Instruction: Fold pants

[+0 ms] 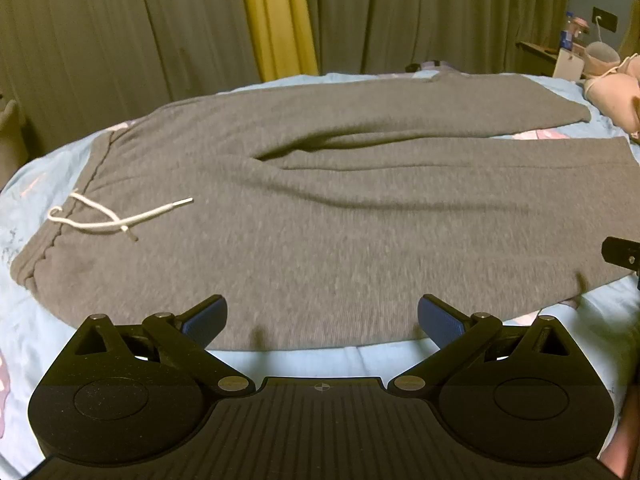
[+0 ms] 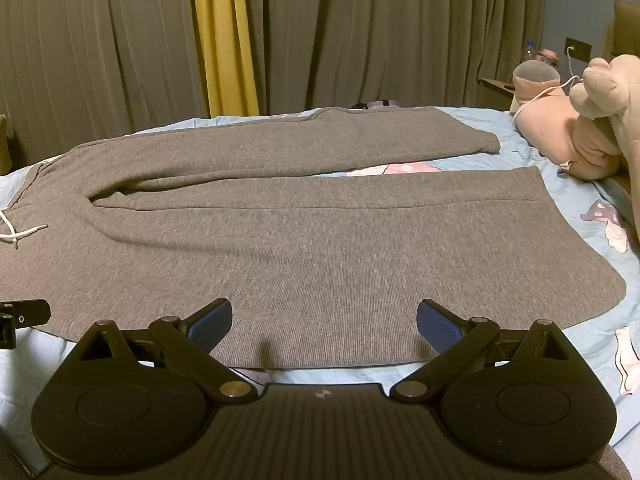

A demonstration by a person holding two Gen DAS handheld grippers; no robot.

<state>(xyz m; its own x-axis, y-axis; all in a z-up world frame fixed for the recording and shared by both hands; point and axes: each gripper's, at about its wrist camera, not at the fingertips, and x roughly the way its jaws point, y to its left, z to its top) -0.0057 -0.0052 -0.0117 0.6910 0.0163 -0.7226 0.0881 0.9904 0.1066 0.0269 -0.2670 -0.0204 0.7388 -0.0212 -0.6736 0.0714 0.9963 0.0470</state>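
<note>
Grey sweatpants [image 1: 320, 208] lie flat across the bed, waistband to the left with a white drawstring [image 1: 116, 220], both legs running to the right. My left gripper [image 1: 322, 320] hovers open above the near edge of the pants by the hip, nothing between its blue pads [image 1: 206, 320]. In the right wrist view the pants [image 2: 304, 240] spread ahead, and my right gripper [image 2: 324, 322] stands open over the near leg's lower edge, empty. A piece of the right gripper [image 1: 622, 254] shows at the left view's right edge; part of the left gripper [image 2: 24, 314] at the right view's left edge.
The bed has a light blue sheet [image 1: 60, 168] with pink prints. Plush toys [image 2: 592, 120] lie at the far right. Olive and yellow curtains [image 2: 224, 40] hang behind the bed. A bedside shelf [image 2: 496, 84] holds a bottle and small items.
</note>
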